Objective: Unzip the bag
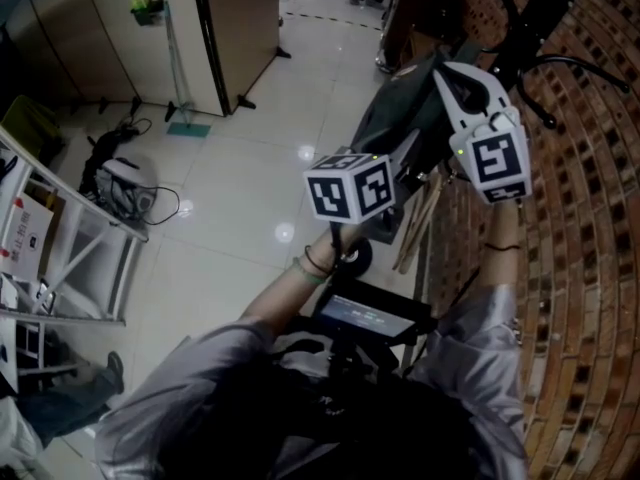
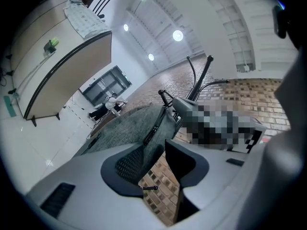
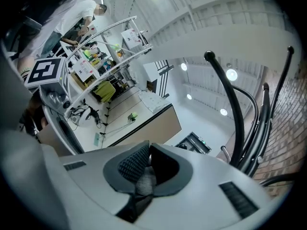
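Observation:
A dark grey bag (image 1: pixel 400 113) hangs from a black coat stand (image 1: pixel 540 13) next to the brick wall. In the left gripper view its grey fabric (image 2: pixel 129 128) and black zipper line (image 2: pixel 154 127) lie just beyond the jaws. My left gripper (image 2: pixel 156 163) is open; the bag's lower edge and bricks show in the gap. Its marker cube (image 1: pixel 350 188) sits below the bag. My right gripper (image 3: pixel 147 159) is higher, at the bag's top (image 1: pixel 445 78). It is shut on a fold of grey bag fabric (image 3: pixel 144 180).
The brick wall (image 1: pixel 590 268) runs along the right. The stand's curved black poles (image 3: pixel 230 104) rise close ahead of the right gripper. A white metal shelf rack (image 1: pixel 60 248), floor cables (image 1: pixel 125 183) and a wooden partition (image 1: pixel 235 28) stand to the left on glossy tile.

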`<state>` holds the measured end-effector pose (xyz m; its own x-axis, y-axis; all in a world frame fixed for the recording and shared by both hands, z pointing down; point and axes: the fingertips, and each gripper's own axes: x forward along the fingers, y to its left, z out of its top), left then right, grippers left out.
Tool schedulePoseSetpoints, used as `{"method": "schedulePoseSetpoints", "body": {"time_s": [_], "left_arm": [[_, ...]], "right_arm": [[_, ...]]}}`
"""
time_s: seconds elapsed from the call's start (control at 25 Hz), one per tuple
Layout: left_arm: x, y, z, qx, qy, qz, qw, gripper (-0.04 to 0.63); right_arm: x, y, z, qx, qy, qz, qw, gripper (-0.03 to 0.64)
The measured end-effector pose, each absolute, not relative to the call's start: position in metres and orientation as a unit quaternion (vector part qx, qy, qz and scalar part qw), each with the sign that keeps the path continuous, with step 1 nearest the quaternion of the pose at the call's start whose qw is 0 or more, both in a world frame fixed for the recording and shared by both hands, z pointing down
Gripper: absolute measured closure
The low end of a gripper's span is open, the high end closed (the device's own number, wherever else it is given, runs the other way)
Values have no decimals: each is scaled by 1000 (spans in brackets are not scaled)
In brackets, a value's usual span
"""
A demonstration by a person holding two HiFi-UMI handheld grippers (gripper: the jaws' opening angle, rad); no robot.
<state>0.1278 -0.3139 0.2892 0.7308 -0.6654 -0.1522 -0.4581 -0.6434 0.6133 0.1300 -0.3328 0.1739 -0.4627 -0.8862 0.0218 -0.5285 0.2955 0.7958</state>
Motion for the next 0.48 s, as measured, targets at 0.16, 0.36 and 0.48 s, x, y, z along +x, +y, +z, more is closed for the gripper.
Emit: {"method": "schedulePoseSetpoints", "body": {"time_s": [0.16, 0.36, 0.48], "left_arm": [[128, -316, 288, 885, -321, -191, 278, 459], [129, -318, 282, 885, -317, -197, 278, 460], [128, -317, 280, 885, -312, -205, 278, 459]], "right_arm": [[131, -333, 175, 459, -774, -373, 228, 589], [132, -333, 174, 459, -782, -366, 210, 591], [132, -333, 174, 458, -784, -365, 204, 591]]}}
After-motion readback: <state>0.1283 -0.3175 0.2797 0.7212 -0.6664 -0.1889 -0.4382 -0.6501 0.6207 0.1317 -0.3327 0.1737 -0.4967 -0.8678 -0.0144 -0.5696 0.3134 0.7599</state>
